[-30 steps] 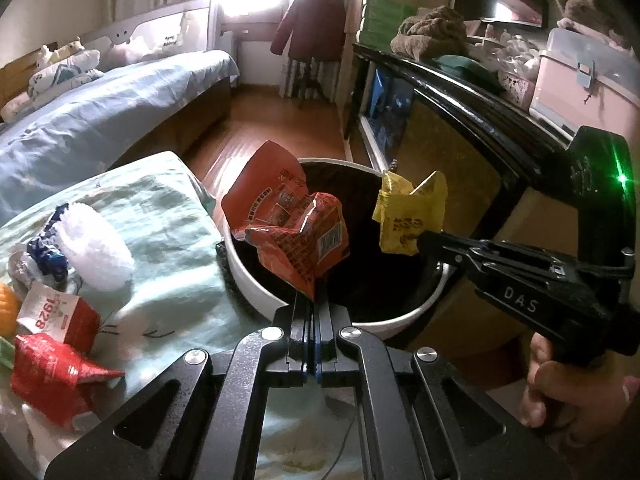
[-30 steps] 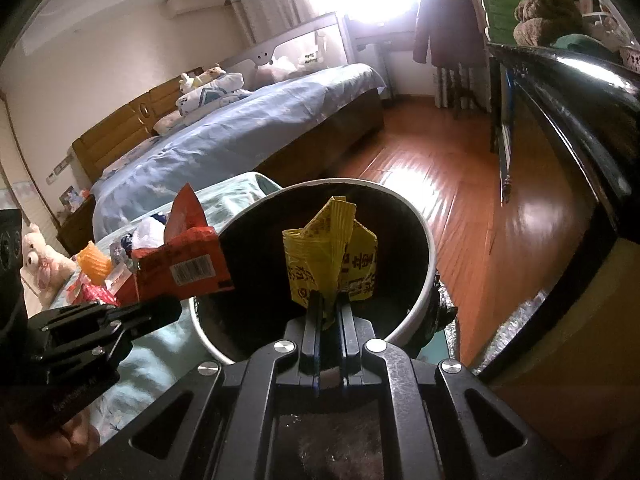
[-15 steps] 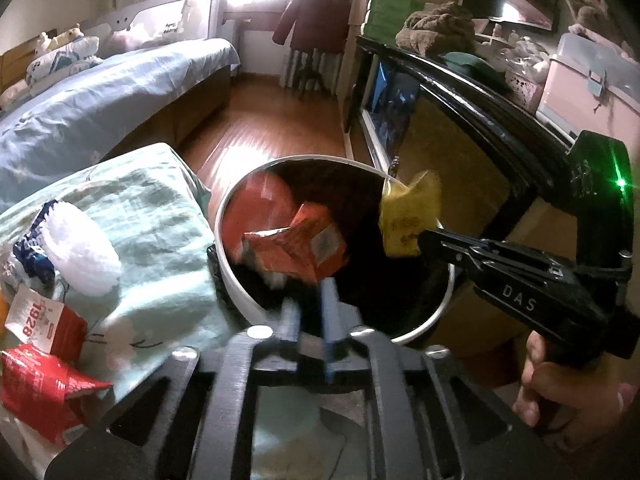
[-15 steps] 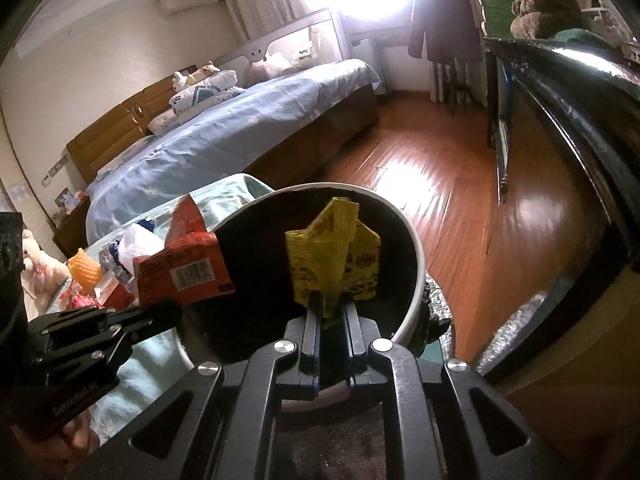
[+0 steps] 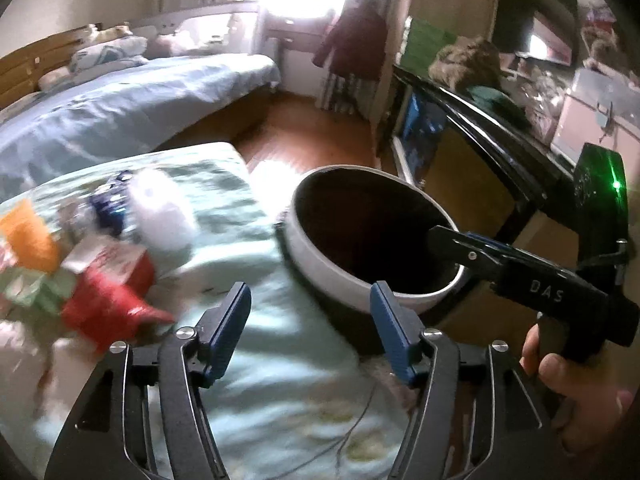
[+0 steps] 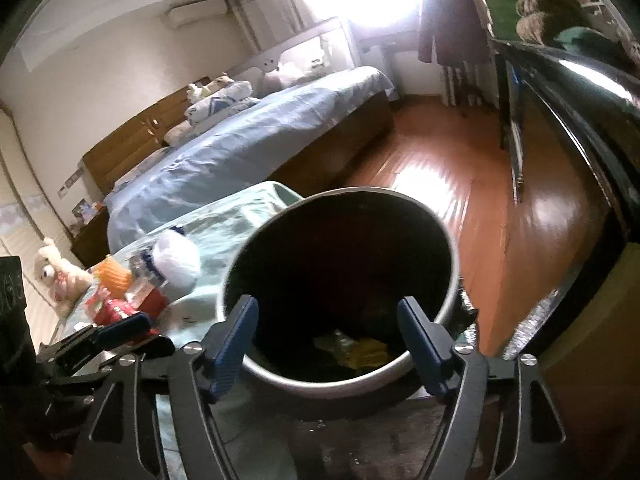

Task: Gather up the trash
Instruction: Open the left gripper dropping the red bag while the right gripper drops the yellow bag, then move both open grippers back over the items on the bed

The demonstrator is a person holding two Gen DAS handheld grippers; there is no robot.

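Note:
A round white trash bin point(image 5: 320, 264) with a dark inside stands by the light green cloth point(image 5: 256, 320). In the right wrist view the bin point(image 6: 452, 248) holds a yellow wrapper point(image 6: 360, 350) at its bottom. My left gripper point(image 5: 310, 320) is open and empty, over the cloth at the bin's near rim. My right gripper point(image 6: 328, 334) is open and empty, right above the bin's near rim. More trash lies on the cloth to the left: a red wrapper point(image 5: 108, 308), an orange piece point(image 5: 28, 236), a white crumpled bag point(image 5: 160, 212).
A blue bed point(image 5: 120, 108) fills the back left. A black cabinet point(image 5: 480, 120) with piled things runs along the right. Wooden floor point(image 6: 460, 184) lies beyond the bin. A teddy bear point(image 6: 52, 272) sits far left.
Both grippers opened. The red wrapper and the yellow wrapper dropped into the bin. My left gripper swung left toward the cloth.

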